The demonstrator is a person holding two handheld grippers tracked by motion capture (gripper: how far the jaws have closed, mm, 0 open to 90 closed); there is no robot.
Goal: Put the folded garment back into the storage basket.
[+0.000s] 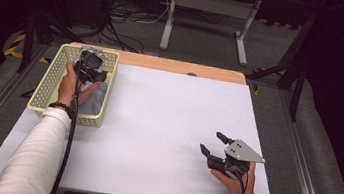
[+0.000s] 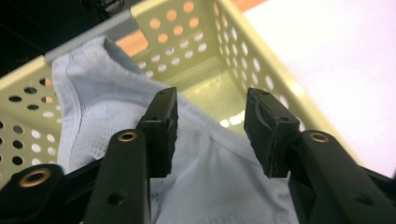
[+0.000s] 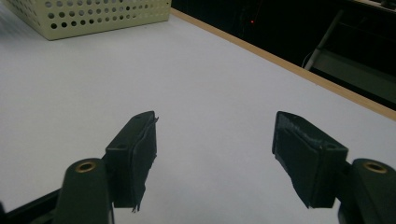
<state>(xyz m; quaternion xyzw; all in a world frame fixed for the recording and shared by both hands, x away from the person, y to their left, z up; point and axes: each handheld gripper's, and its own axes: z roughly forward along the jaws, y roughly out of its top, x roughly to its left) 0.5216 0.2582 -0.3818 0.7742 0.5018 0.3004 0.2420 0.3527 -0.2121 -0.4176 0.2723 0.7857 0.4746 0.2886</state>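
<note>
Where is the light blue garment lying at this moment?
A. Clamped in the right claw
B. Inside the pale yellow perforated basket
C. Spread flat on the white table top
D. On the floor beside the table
B: the light blue garment lies within the walls of the perforated basket, below the open left claw.

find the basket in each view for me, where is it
High view: the basket sits at the table's far left, with the left gripper over the blue cloth in it.
Left gripper view: its holed walls run across the top and left, cloth inside.
Right gripper view: its wall is at the top left.
Shared landmark: the white table top.
</note>
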